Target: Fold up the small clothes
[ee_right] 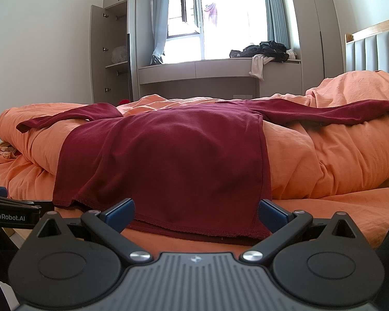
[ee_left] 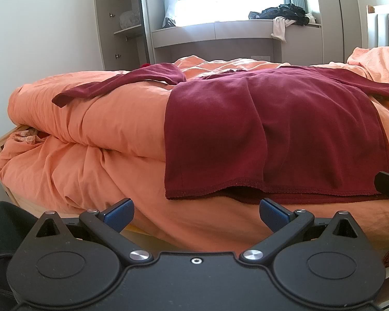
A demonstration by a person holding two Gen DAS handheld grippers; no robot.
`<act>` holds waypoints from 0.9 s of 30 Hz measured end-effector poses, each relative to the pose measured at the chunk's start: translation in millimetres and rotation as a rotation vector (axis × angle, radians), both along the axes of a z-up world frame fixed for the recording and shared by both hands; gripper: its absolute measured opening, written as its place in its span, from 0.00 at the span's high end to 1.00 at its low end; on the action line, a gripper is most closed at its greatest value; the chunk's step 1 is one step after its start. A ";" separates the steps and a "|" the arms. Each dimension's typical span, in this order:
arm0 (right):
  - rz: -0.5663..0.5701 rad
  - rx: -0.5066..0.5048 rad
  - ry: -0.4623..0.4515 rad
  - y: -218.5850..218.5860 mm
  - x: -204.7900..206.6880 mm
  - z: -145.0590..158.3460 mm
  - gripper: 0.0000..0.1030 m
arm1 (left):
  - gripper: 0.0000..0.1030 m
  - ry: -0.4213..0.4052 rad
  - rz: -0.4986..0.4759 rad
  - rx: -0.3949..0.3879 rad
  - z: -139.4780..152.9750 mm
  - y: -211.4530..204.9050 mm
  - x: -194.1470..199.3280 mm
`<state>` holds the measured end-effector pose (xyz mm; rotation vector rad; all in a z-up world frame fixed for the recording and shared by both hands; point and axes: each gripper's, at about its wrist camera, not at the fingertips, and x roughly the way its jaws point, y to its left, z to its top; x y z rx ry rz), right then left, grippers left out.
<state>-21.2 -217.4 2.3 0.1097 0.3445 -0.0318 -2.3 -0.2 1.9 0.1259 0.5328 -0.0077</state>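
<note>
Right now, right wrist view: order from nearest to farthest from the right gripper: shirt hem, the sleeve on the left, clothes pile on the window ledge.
1. Shirt hem: just ahead of the open right gripper, on the orange duvet.
2. Left sleeve: farther back, on the left.
3. Dark clothes pile: on the window ledge, across the room, right of centre.

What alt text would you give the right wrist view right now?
A dark red long-sleeved shirt lies spread over a rumpled orange duvet, its hem just beyond the open right gripper, whose blue-tipped fingers hold nothing. Behind are a bright window and clothes piled on its ledge.
</note>
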 end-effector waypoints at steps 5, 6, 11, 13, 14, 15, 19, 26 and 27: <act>0.000 0.001 -0.001 -0.1 -0.1 0.2 0.00 | 0.00 -0.001 0.000 0.001 0.4 0.6 -0.1; 0.000 0.002 -0.001 -0.5 -0.4 -1.7 0.00 | 0.00 -0.003 0.000 0.002 1.0 1.2 0.2; -0.005 0.013 -0.012 -3.2 -3.1 -1.2 0.00 | 0.00 -0.021 -0.003 0.015 3.7 2.2 0.7; -0.005 0.023 -0.023 -4.1 -5.4 0.9 0.00 | 0.00 -0.029 -0.006 0.019 5.0 2.5 1.9; -0.005 0.028 -0.029 -4.9 -5.8 1.8 0.00 | 0.00 -0.031 -0.009 0.022 5.0 -1.2 3.6; -0.005 0.032 -0.034 -5.5 -6.0 3.0 0.00 | 0.00 -0.033 -0.012 0.024 5.7 -2.0 5.1; -0.006 0.056 -0.045 -8.0 -4.0 10.0 0.00 | 0.00 -0.043 -0.024 0.027 10.8 -4.0 11.1; 0.005 0.084 -0.070 -17.5 5.6 26.8 0.00 | 0.00 -0.075 -0.047 0.028 21.9 -15.2 30.0; 0.003 0.086 -0.073 -19.3 7.5 29.1 0.00 | 0.00 -0.081 -0.051 0.029 23.7 -18.3 33.0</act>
